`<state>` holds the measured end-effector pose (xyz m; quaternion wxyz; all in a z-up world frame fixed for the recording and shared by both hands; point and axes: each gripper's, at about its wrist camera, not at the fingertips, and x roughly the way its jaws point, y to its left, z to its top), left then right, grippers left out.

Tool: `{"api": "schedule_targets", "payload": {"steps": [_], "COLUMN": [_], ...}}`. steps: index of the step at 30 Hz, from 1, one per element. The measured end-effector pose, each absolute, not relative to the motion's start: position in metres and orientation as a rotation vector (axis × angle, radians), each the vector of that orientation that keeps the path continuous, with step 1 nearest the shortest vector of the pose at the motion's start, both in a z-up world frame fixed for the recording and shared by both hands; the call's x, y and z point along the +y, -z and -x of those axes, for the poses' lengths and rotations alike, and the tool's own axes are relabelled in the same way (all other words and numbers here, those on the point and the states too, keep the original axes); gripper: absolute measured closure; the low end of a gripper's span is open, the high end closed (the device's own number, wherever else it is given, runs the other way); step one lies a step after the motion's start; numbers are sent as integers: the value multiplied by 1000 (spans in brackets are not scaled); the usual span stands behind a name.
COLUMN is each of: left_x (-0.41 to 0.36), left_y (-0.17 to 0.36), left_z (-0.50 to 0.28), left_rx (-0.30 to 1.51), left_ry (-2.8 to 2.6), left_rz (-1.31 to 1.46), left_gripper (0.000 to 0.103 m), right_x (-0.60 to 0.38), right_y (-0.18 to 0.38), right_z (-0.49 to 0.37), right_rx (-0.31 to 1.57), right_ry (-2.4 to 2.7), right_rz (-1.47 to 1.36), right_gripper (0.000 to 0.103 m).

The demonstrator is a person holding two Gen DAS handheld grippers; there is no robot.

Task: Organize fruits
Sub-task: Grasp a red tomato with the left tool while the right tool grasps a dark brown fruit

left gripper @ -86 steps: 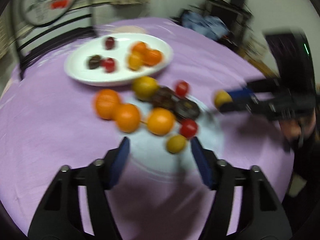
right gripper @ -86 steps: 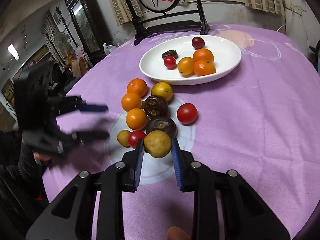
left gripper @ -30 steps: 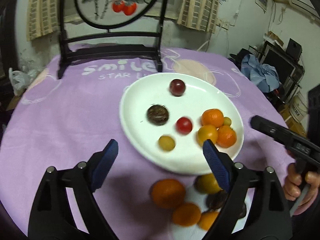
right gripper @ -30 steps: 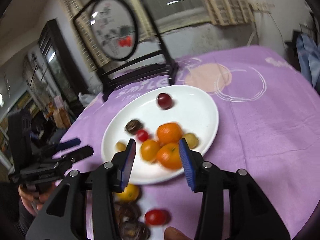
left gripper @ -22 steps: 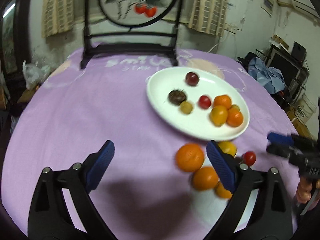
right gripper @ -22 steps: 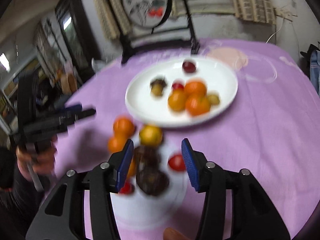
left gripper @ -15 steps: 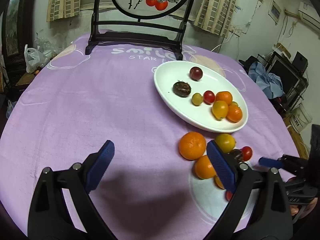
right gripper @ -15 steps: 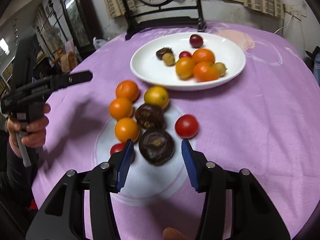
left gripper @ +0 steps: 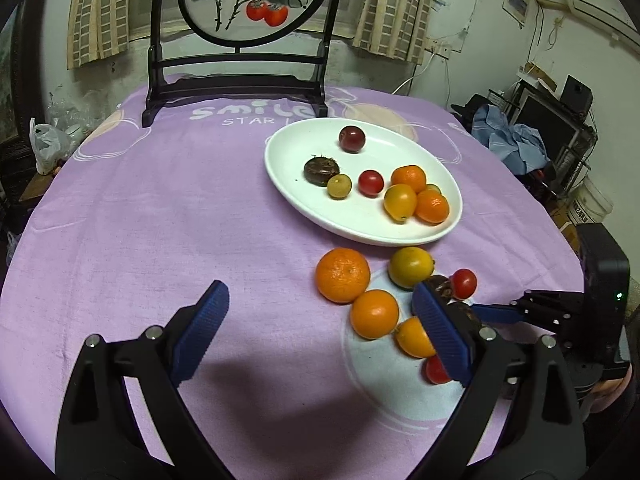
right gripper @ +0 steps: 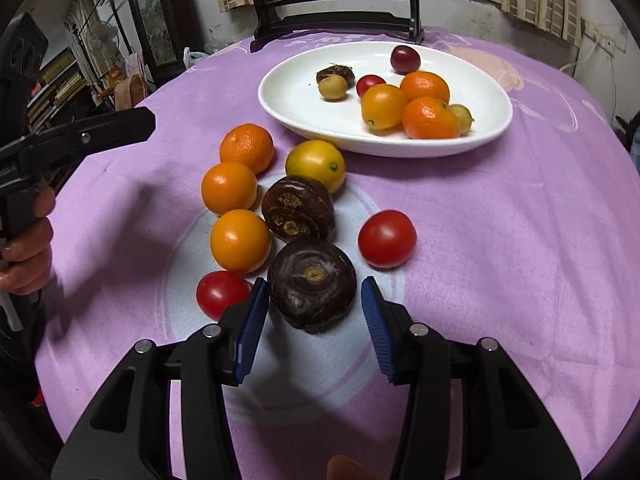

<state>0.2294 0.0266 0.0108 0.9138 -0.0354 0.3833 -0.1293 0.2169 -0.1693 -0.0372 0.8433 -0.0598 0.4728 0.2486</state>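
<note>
Right wrist view shows the right gripper [right gripper: 312, 320] low over the purple-clothed table [right gripper: 520, 240], its blue fingers [right gripper: 250, 326] apart on either side of a dark brown fruit [right gripper: 312, 284], not touching it. That fruit sits on the cloth's pale printed circle, touching a second dark brown fruit [right gripper: 298, 208] just behind it. To their left stand three oranges [right gripper: 240, 240] in a row, with a cherry tomato [right gripper: 222, 294] beside the left finger and a larger tomato [right gripper: 387, 239] to the right. A yellow citrus [right gripper: 315, 165] lies between the pile and the white plate [right gripper: 292, 108], which holds two oranges, a yellow-orange fruit, a tomato, a dark plum, a small brown fruit and two small yellowish ones.

Left wrist view shows the left gripper [left gripper: 320, 332] hovering over bare cloth left of the pile, its fingers [left gripper: 200, 332] wide apart and holding nothing. A carved chair [left gripper: 240, 60] stands behind the table.
</note>
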Motion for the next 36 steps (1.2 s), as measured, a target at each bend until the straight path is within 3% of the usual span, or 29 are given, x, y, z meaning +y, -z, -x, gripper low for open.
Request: {"api": "schedule_targets", "payload": {"steps": [7,11,18,36], "left_x": [25,21,-30,-74], "left_y": [-11,-6,15,40], "left_z": [-227,-225,-199,-199], "left_rx": [793,840,947,999], "left_ry": [269,324,612,538], "left_rz": [67,62,-77,-184], "left_gripper": [8,10,43,59], "right_x": [-164,-183,-217,-209], "right_y": [38,22,-11,-10], "right_z": [-218,-217,-214,-205], "right_rx": [980,961,843,855], "right_ry": [-517,-534,-469,-500], "right_rz": [162,47,-69,-47], "right_gripper": [59,59,59,59]}}
